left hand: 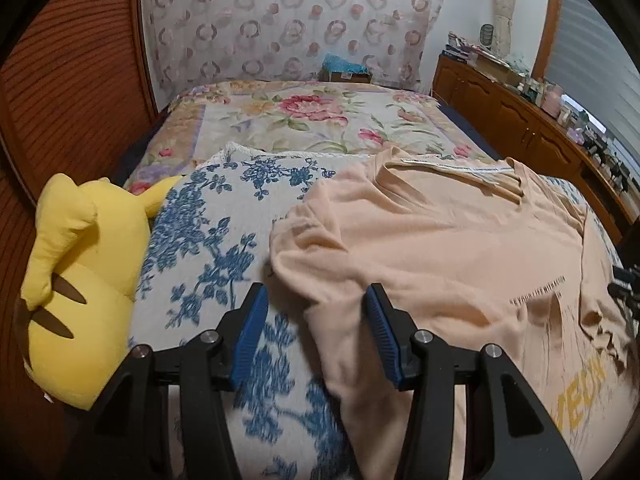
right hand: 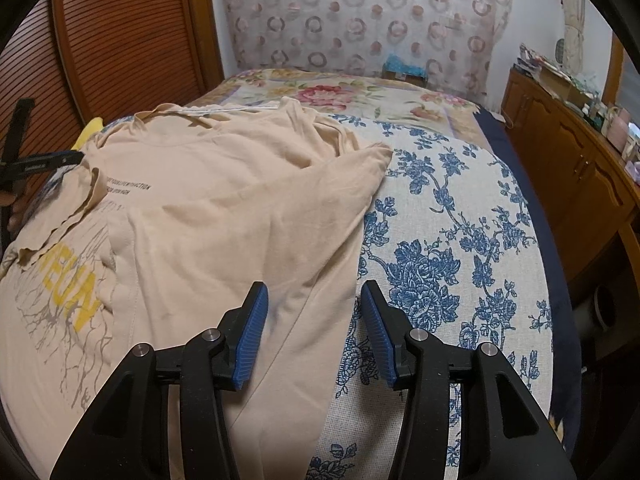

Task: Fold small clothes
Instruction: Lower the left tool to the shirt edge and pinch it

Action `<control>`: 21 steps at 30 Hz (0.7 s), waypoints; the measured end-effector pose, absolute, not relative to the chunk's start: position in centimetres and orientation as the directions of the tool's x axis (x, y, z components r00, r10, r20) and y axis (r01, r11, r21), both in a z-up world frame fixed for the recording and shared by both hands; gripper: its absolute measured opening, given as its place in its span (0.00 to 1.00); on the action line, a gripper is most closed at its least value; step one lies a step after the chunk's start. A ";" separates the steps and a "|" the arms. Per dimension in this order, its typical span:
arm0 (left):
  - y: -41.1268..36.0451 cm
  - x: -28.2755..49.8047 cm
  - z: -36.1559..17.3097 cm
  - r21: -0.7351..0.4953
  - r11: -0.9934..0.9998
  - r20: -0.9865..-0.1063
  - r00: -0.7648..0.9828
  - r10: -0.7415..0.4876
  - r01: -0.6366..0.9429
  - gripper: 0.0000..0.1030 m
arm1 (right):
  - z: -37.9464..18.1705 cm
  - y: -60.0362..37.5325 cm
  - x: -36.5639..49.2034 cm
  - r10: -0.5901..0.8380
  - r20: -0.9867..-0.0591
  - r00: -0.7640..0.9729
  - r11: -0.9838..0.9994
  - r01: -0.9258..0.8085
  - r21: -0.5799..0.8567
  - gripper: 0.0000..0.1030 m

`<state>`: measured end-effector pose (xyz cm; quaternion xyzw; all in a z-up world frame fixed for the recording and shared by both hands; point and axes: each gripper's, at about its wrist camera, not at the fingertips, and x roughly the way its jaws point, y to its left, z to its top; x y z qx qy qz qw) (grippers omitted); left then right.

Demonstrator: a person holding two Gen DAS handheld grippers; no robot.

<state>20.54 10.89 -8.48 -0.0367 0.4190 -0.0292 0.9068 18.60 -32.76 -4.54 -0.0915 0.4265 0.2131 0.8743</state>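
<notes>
Right up close, the left gripper [left hand: 316, 300] hangs half-spread and empty over the near edge of the peach T-shirt [left hand: 440, 240], which lies face up on the blue-flowered bedspread [left hand: 208, 240]. The right gripper [right hand: 312, 300] is parted too, gripping nothing, its jaws straddling the shirt's other side edge. Thin, limp jersey, light and quick to wrinkle; the hem corners look the best hold.

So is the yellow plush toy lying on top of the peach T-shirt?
No, the yellow plush toy lies off to the side, with bare blue-flowered cover between it and the T-shirt.
</notes>
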 end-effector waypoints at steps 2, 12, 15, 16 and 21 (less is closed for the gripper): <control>10.8 21.1 -8.5 -0.115 0.993 -0.757 0.645 -0.105 0.026 0.49 | -4.6 -32.8 18.6 0.294 -0.785 0.546 0.892 -0.451 0.021 0.48; 10.2 21.8 -8.2 -0.130 0.987 -0.757 0.634 -0.159 0.092 0.04 | -4.6 -32.8 18.6 0.294 -0.785 0.546 0.892 -0.451 0.021 0.48; 10.6 21.5 -6.9 -0.084 0.993 -0.725 0.679 -0.117 0.082 0.04 | -4.6 -32.8 18.6 0.294 -0.785 0.546 0.892 -0.451 0.021 0.48; 10.9 21.7 -6.7 -0.078 0.994 -0.720 0.685 -0.109 0.075 0.04 | -4.6 -32.8 18.6 0.294 -0.785 0.545 0.892 -0.451 0.021 0.48; 11.8 22.4 -6.2 -0.063 0.995 -0.716 0.691 -0.095 0.072 0.04 | -4.6 -32.8 18.6 0.294 -0.785 0.546 0.892 -0.451 0.020 0.48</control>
